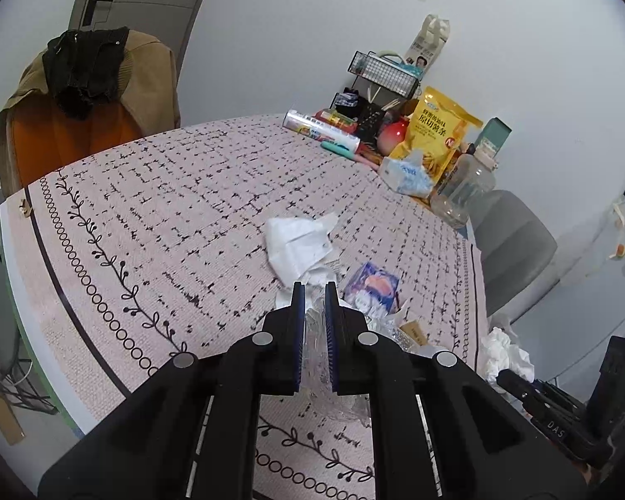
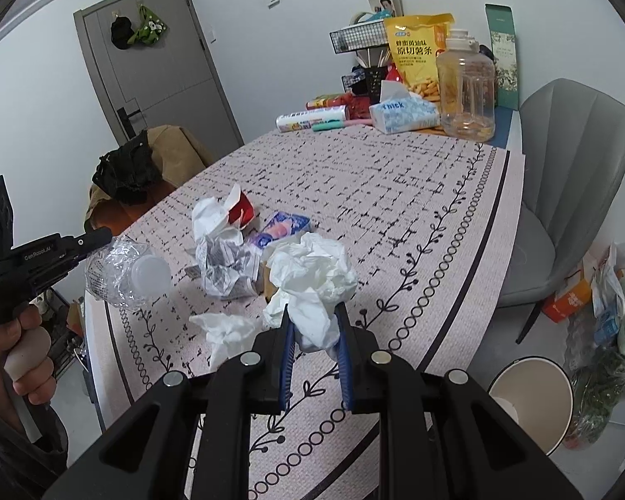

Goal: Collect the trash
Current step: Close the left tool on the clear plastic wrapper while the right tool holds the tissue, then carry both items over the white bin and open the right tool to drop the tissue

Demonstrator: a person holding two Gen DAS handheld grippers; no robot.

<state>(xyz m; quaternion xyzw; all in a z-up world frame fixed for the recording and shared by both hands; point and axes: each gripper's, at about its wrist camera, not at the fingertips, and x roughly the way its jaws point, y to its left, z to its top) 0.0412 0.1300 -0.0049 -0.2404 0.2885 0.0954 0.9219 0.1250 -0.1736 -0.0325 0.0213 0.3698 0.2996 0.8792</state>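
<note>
The left tool (image 2: 100, 235) is clamped narrow on a crushed clear plastic bottle with a white cap (image 2: 127, 273), held off the near left edge of the worktop (image 2: 396, 191), which is covered by a pale pink cloth with black dashes and a vine border. The bottle's long axis runs roughly level, with its capped end pointing toward the heap of litter at the middle of the worktop and its crumpled body pinched between the blue pads (image 1: 299, 329). A person's left hand (image 2: 18, 346) grips the pale handle below that tool in a closed fist, fingers curled around it, with the tool angled downward and reaching across. The right tool (image 2: 314, 325) is nearly closed on a crumpled white tissue wad (image 2: 312, 279), a shapeless ball with no clear long axis, raised just above the cloth near the front edge. On the cloth behind it lie a balled sheet of printed paper (image 2: 225, 266), a red paper cup on its side (image 2: 241, 210) with its mouth facing left, a purple and pink wrapper (image 2: 281, 225), and a second white tissue (image 2: 225, 329) just left of the right tool. A round cream bin (image 2: 533, 400) stands on the floor to the right of the worktop, beside a grey chair (image 2: 571, 158).
</note>
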